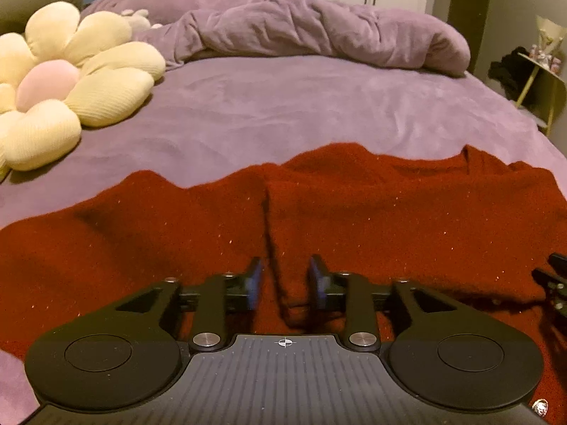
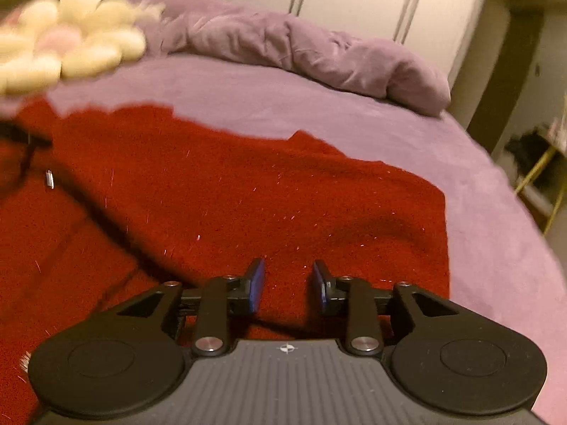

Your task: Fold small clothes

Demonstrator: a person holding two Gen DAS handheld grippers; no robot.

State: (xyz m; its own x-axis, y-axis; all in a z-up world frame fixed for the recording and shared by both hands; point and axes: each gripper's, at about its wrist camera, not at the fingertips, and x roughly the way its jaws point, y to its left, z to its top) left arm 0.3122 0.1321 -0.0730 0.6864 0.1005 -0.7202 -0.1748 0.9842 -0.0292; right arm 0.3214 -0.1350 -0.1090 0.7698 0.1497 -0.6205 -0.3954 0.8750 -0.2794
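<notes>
A dark red knitted garment [image 1: 319, 219] is lying spread across the near part of a bed covered in a purple sheet [image 1: 283, 106]. It is looking fairly flat, with a dark crease or seam running down its middle, which I am judging to be a fold line or overlapping edge. It is probably laid out like this so its sides can be brought inward.

I am holding my left gripper [image 1: 285, 285] low over the garment's middle, angled downward. Its blue pads are standing partly apart with only the crease of red knit between them, gripping nothing.

I am holding my right gripper [image 2: 288, 285] over the garment's right portion, near its right edge. Its jaws are also standing partly apart, and nothing is being pinched. This view is blurred.

Beyond the garment, a rumpled purple duvet [image 1: 319, 28] is lying at the bed's far end, and a cream flower-shaped cushion [image 1: 71, 81] is sitting at the left.
</notes>
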